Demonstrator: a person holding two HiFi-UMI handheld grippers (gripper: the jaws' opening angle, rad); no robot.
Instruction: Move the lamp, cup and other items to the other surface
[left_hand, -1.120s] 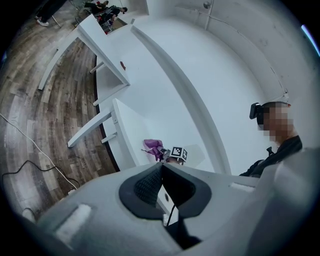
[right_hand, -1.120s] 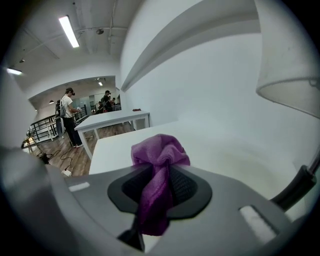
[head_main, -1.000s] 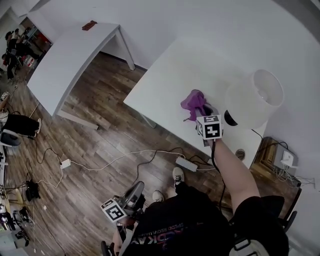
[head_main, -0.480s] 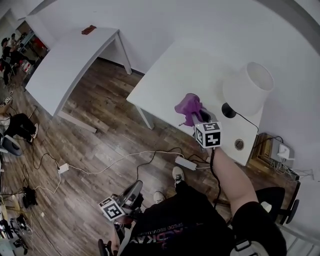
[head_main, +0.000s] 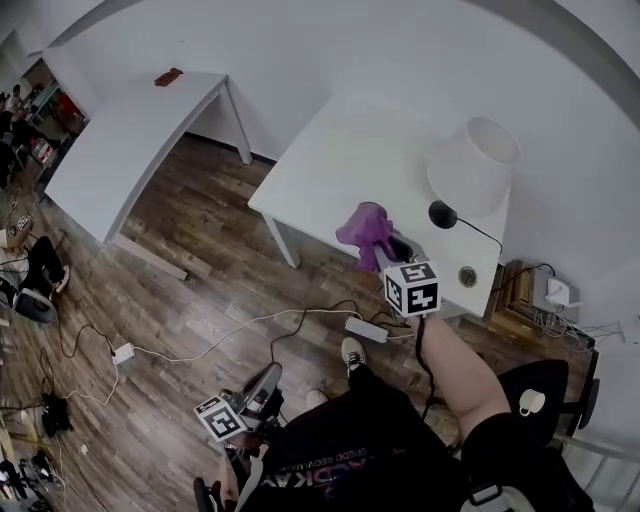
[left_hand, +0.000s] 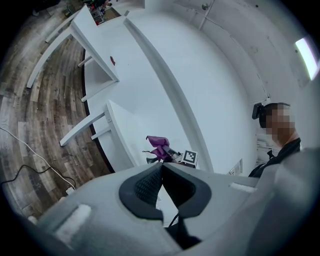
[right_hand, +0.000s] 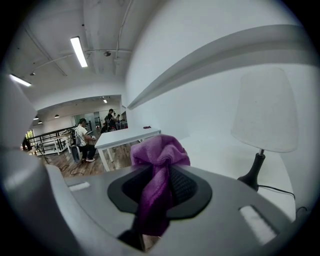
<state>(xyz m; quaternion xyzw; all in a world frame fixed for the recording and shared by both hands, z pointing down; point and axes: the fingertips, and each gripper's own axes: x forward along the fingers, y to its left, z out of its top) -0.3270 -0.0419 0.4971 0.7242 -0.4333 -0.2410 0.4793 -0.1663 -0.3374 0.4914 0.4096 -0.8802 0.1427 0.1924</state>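
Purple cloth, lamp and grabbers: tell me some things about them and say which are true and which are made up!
1. The right gripper is shut on the purple cloth. True.
2. The lamp lies tipped over on the floor. False: it stands upright on the white table.
3. The left gripper has its jaws together with nothing between them. True.
4. The floor is green carpet. False: it is wooden boards, with cables lying on it.
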